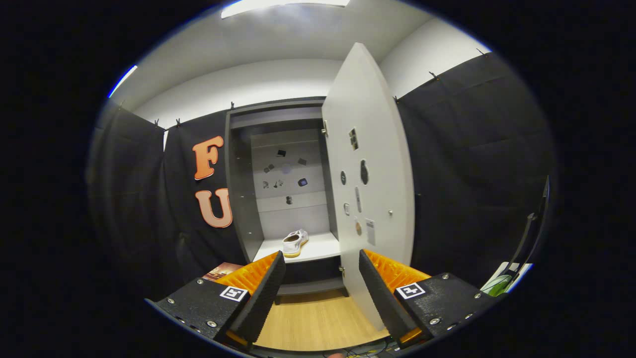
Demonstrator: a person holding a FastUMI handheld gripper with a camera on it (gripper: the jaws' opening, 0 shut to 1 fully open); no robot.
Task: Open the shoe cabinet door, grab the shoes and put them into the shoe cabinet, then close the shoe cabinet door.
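The gripper [322, 286] is hanging open in front of the cabinet [278, 184], its two ribbed black fingers [266, 293] spread well apart with nothing between them but a stretch of wooden floor [313, 323]. Beyond the fingers a white shoe [295, 242] is lying on the pale shelf [320, 247] inside the cabinet, so the shoe part of the job looks done and closing the door looks like the step in hand. The door [370, 179] is standing wide open, swung out toward the gripper, its lower edge sitting just beside the right finger. To close it well, I judge the gripper is better pushing flat against the door's outer face or free edge than pinching it, moving in an arc around the hinges [324, 130] on the cabinet's right side, and easing off near the frame so it is not bouncing back. The shoe is sitting back from the shelf's front edge, so it does not seem likely to be blocking the door. Small stickers [365, 171] are dotting the door's inner face and the cabinet's back panel. Black cloth [472, 164] is hanging close on both sides, and some unclear items are lying on the floor by the right finger.
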